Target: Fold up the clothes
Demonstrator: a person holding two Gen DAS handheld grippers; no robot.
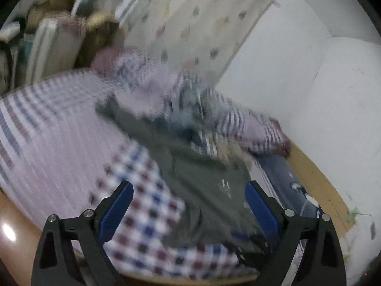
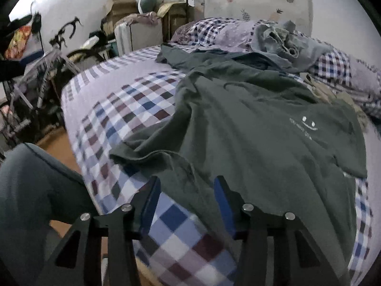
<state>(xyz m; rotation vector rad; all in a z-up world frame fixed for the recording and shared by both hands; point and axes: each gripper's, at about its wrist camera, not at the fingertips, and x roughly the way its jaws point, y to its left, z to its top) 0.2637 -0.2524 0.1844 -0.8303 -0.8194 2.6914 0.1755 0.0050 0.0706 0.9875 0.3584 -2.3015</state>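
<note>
In the left wrist view, which is much blurred, your left gripper (image 1: 189,205) stands at the bottom of the frame with its blue pads (image 1: 116,211) spread wide and nothing between them. The dark green T-shirt (image 1: 202,174) lies in the middle of the frame on the checked bedsheet (image 1: 147,224), and it reaches down between the two fingers. At the right side of the frame you see a white wall (image 1: 321,95), and at the top a pale curtain with small fruit prints (image 1: 200,23).

In the right wrist view, your right gripper (image 2: 185,205) is at the bottom centre, jaws apart at a middle width, holding nothing. The lower edge of the T-shirt (image 2: 250,124) lies just in front of the fingertips; I cannot tell if the right pad (image 2: 222,202) touches the cloth. The shirt is spread over the centre and right of the frame, with a small white smiley print (image 2: 308,122) at the right. A crumpled grey garment (image 2: 283,40) lies at the upper right, near the checked pillow (image 2: 209,29). A person's leg (image 2: 31,186) in grey fabric is at the lower left.
</note>
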